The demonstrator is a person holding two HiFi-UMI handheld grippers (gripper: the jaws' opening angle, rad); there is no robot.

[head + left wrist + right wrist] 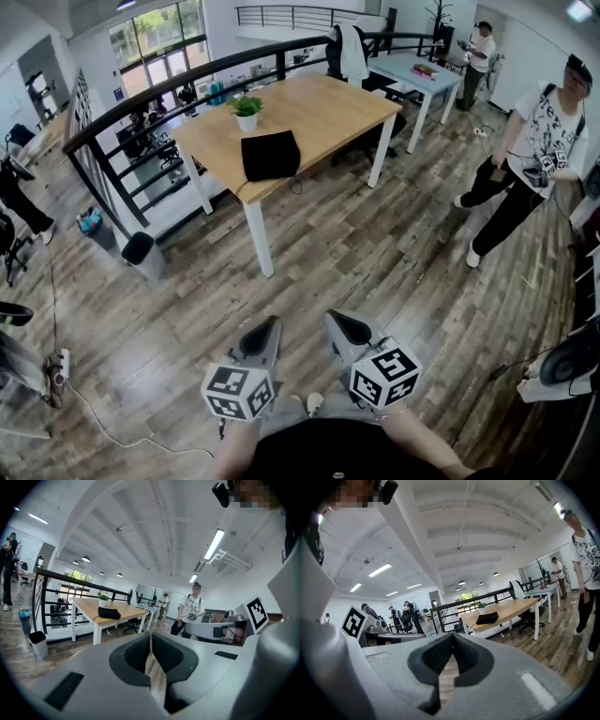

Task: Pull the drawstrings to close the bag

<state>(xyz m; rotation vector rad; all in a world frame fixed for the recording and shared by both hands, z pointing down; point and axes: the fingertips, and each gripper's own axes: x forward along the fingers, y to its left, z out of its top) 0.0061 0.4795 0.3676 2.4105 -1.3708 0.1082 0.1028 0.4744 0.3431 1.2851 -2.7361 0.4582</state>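
A black drawstring bag (270, 155) lies flat near the front edge of a wooden table (319, 105), far ahead of me. The same bag (108, 613) shows small in the left gripper view and again as the bag (487, 618) in the right gripper view. My left gripper (268, 327) and right gripper (337, 323) are held low and close to my body, side by side above the wood floor. Both point toward the table, well short of it. Each has its jaws shut with nothing between them.
A small potted plant (247, 110) stands on the table behind the bag. A black railing (141, 103) runs along the left, with a dark bin (140, 248) by it. A person (525, 159) stands at the right; another (481, 58) is beside a white table (412, 73).
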